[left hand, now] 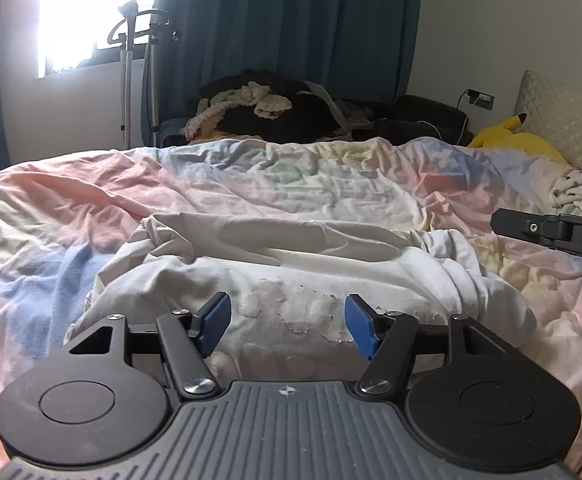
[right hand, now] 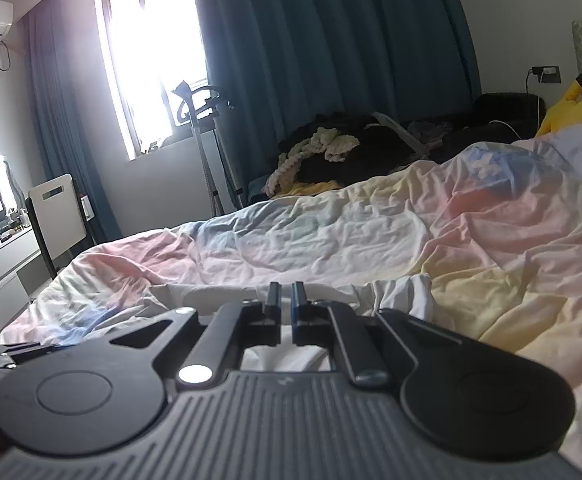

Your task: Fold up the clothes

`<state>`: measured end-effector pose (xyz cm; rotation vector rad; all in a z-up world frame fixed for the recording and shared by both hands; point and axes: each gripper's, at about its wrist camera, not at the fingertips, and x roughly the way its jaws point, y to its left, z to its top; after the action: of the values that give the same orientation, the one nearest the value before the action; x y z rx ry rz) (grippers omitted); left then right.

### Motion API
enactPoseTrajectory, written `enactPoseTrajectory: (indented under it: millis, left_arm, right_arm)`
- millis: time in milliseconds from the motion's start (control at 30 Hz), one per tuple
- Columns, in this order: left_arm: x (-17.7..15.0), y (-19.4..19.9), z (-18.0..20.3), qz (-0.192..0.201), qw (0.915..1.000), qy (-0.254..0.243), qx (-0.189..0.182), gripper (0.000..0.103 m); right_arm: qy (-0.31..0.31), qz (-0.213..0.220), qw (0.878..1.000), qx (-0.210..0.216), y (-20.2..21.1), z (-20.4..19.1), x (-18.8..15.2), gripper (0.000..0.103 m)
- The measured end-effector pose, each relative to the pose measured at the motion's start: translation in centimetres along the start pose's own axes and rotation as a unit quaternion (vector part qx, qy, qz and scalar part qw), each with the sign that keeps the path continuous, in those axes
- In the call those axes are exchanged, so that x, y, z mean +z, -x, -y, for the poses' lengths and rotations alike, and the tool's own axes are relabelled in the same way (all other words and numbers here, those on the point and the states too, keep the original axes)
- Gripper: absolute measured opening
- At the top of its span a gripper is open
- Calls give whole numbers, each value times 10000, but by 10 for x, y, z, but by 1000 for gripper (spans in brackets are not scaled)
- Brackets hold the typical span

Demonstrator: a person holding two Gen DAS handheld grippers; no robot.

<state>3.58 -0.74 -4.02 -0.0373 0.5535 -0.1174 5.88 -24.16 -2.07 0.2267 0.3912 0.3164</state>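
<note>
Cotton, by the look of it: a white T-shirt (left hand: 291,272) lies on the bed (left hand: 91,196), spread over the pastel quilt with its worn, cracked print facing up and its far part doubled into a loose band of folds. Whether that band is a finished fold or just a rumple, I cannot tell.

The left gripper (left hand: 287,326) hovers low over the printed chest, jaws wide apart and holding nothing. The right gripper (right hand: 285,300) sits at the shirt's right side; its jaws are nearly together with a thin gap showing, and white cloth lies beneath them, but I cannot tell whether any fabric is pinched between.

I judge the shirt to be light, limp and soft, so it will sag and drag rather than hold a shape, and it may cling to the equally soft quilt. The cracked print is probably a little stiffer and prone to flaking. Hems, shoulder seams or the sleeve edge would give the firmest pinch, better than the slack middle.
</note>
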Motion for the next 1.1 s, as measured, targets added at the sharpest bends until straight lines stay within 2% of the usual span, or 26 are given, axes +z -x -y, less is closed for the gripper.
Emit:
enactPoseTrajectory:
  millis: [133, 200, 267, 333, 400, 500, 533, 700, 800, 867, 900, 933, 967, 1000, 1033, 1100]
  left_arm:
    - [0, -1, -1, -95, 9996, 141, -206, 68]
    - [1, -2, -9, -243, 9970, 521, -517, 68]
    - [1, -5, -23, -475, 9855, 1249, -1049, 71]
    - [0, -8, -39, -690, 9633, 2029, -1616, 77]
    - [-5, -12, -52, -854, 9361, 2672, -2122, 82]
    - [-17, -29, -67, -1231, 8961, 3494, -2444, 84]
    - [-23, -35, -72, -1347, 8836, 3752, -2456, 84]
    - [-47, -68, -96, -1599, 8445, 4663, -2092, 84]
    - [-53, -88, -109, -1594, 8201, 5150, -1919, 83]
    - [-51, -94, -114, -1488, 8057, 5401, -1926, 83]
    - [-50, -96, -113, -1443, 8040, 5431, -1947, 83]
    - [-48, -98, -113, -1414, 8073, 5388, -1949, 83]
    - [-46, -99, -112, -1388, 8109, 5350, -1925, 78]
    - [-44, -99, -111, -1365, 8150, 5318, -1850, 72]
    - [-42, -99, -111, -1335, 8175, 5304, -1803, 71]
    - [-39, -95, -114, -1245, 8157, 5346, -1826, 54]
  right_arm:
    - [-14, -26, 10000, -43, -2, -1, -2, 8]
    - [-43, -30, 9999, -89, -3, 0, -3, 10]
    - [-91, -42, 9999, -122, -5, 1, -4, 11]
    - [-213, -85, 9997, -73, -7, 3, -5, 12]
    - [-351, -136, 9993, -39, -8, 6, -6, 12]
    - [-551, -215, 9982, -11, -11, 9, -8, 13]
    - [-607, -238, 9979, -2, -12, 11, -8, 13]
    - [-1388, -469, 9885, 371, -18, 22, -14, 13]
    - [-2079, -695, 9727, 765, -24, 29, -22, 13]
    - [-2564, -908, 9558, 1114, -30, 31, -30, 13]
    - [-2863, -1045, 9435, 1301, -34, 31, -36, 14]
    - [-3090, -1159, 9326, 1461, -37, 29, -42, 18]
    - [-3306, -1269, 9211, 1617, -39, 28, -47, 23]
    - [-3471, -1359, 9113, 1750, -42, 26, -52, 35]
    - [-3669, -1442, 8999, 1866, -45, 23, -58, 45]
    - [-4062, -1602, 8750, 2091, -51, 18, -69, 48]
